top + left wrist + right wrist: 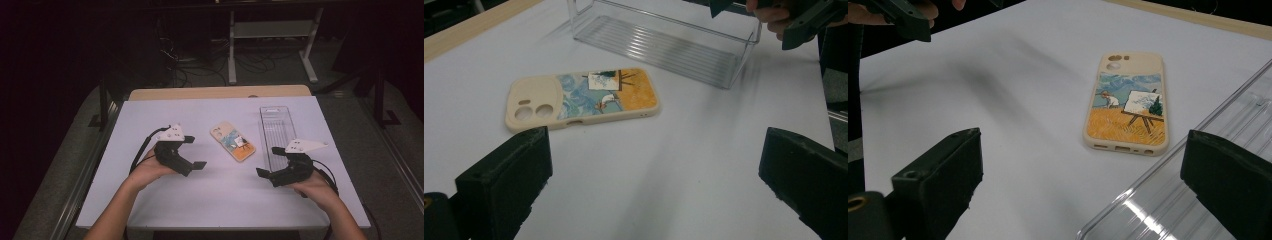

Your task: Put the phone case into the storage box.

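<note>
The cream phone case with a painted field scene on its back (232, 141) lies flat on the white table (215, 200), printed side up, between my two grippers and slightly ahead of both. To the right of it, just beside but not touching, stands the clear ribbed plastic tray (277, 130), long and narrow, with nothing inside that I can see.

Status, as I judge it: the work appears to be moving the case into the tray, and no part of that is done. The case is untouched and the tray has received nothing. Approach, grasp, lift and placement all remain.

Left gripper (194, 151): jaws spread wide, holding nothing, touching nothing. In the left gripper view the case (581, 98) sits ahead and toward the left jaw, well clear of both pads, with the tray (664, 42) beyond it.

Right gripper (267, 161): jaws likewise wide apart and empty. In the right gripper view the case (1128, 102) lies ahead between the jaws, apart from them, and the tray's near wall (1168, 195) runs close under the right-hand jaw; I cannot tell whether that jaw brushes it.

Both grippers hover at the near side of the table, aimed inward at the case.
</note>
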Demonstrator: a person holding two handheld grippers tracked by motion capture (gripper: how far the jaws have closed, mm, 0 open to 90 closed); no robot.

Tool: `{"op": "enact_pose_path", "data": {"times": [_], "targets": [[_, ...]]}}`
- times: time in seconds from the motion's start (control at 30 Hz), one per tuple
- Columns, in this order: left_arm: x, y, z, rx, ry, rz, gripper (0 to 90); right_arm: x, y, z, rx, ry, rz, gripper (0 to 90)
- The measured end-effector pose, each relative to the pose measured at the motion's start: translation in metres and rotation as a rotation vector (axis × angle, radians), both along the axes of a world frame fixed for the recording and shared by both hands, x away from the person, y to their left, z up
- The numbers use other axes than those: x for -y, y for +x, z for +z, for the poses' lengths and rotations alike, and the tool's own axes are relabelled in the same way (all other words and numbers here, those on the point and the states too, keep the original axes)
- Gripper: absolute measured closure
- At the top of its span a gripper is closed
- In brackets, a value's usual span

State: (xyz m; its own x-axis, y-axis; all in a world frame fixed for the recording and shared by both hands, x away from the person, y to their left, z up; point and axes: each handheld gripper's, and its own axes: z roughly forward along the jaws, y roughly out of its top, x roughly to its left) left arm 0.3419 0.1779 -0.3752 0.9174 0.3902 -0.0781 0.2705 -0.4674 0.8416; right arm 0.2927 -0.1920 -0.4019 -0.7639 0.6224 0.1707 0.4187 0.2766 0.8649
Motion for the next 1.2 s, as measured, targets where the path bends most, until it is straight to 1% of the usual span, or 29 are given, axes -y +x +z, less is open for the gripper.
{"op": "enact_pose_path", "data": {"times": [0.13, 0.17, 0.2, 0.37, 0.4, 0.47, 0.53, 0.6, 0.63, 0.67, 0.7, 0.77, 0.8, 0.87, 0.9, 1.0, 1.07, 1.1, 1.2], "targets": [[0.007, 0.002, 0.0, -0.011, -0.011, 0.001, 0.8, 0.0, 0.0, 0.0, 0.0, -0.001, 0.0, 2.7], [0.008, 0.003, 0.0, -0.002, -0.004, -0.006, 1.6, 0.0, 0.0, 0.0, -0.002, -0.001, -0.001, 2.8], [0.01, 0.004, 0.0, -0.011, -0.01, -0.001, 1.8, 0.0, 0.0, 0.0, -0.001, 0.0, 0.0, 2.7], [0.021, 0.01, -0.001, -0.01, 0.0, -0.011, 4.3, 0.0, 0.0, 0.0, -0.002, 0.0, 0.0, 2.8], [0.021, 0.01, -0.001, -0.01, 0.0, -0.011, 4.8, 0.0, 0.0, 0.0, -0.002, 0.001, 0.0, 2.8], [0.026, 0.014, -0.001, -0.017, -0.01, -0.015, 6.2, 0.0, 0.0, 0.0, -0.002, 0.0, 0.002, 2.8], [0.03, 0.016, -0.001, -0.017, -0.008, -0.014, 7.0, 0.0, 0.0, 0.0, -0.002, 0.001, 0.002, 2.9], [0.035, 0.019, -0.001, -0.017, -0.017, -0.016, 8.5, 0.0, 0.0, 0.0, -0.002, 0.001, 0.002, 2.9], [0.037, 0.02, -0.002, -0.024, -0.02, -0.015, 9.2, 0.0, 0.0, 0.0, -0.002, 0.001, 0.002, 3.0], [0.037, 0.02, -0.002, -0.024, -0.02, -0.015, 10.7, 0.0, 0.0, 0.0, -0.003, 0.001, 0.003, 2.9], [0.041, 0.022, -0.003, -0.025, -0.022, -0.017, 12.1, 0.0, 0.0, 0.0, -0.003, 0.001, 0.003, 3.0], [0.043, 0.023, -0.003, -0.019, -0.017, -0.019, 13.7, 0.0, 0.0, 0.0, -0.003, 0.001, 0.003, 3.0], [0.045, 0.024, -0.004, -0.024, -0.018, -0.017, 13.7, 0.0, 0.0, 0.0, -0.003, 0.001, 0.003, 3.0], [0.049, 0.026, -0.005, -0.028, -0.02, -0.015, 16.0, 0.0, 0.0, 0.0, -0.002, 0.0, 0.003, 3.0], [0.052, 0.029, -0.005, -0.024, -0.013, -0.012, 17.6, 0.0, 0.0, 0.0, -0.003, 0.0, 0.004, 3.0], [0.055, 0.03, -0.006, -0.027, -0.014, -0.006, 23.0, 0.0, 0.0, 0.0, -0.002, 0.001, 0.004, 3.0], [0.06, 0.035, -0.007, -0.028, -0.013, -0.012, 27.7, 0.0, 0.0, 0.0, -0.002, 0.0, 0.004, 3.0], [0.062, 0.036, -0.007, -0.034, -0.016, -0.004, 30.1, 0.0, 0.0, 0.0, -0.002, 0.0, 0.004, 3.1], [0.067, 0.039, -0.008, -0.038, -0.022, -0.003, 36.0, 0.0, 0.0, 0.0, -0.003, 0.0, 0.004, 3.0]]}}
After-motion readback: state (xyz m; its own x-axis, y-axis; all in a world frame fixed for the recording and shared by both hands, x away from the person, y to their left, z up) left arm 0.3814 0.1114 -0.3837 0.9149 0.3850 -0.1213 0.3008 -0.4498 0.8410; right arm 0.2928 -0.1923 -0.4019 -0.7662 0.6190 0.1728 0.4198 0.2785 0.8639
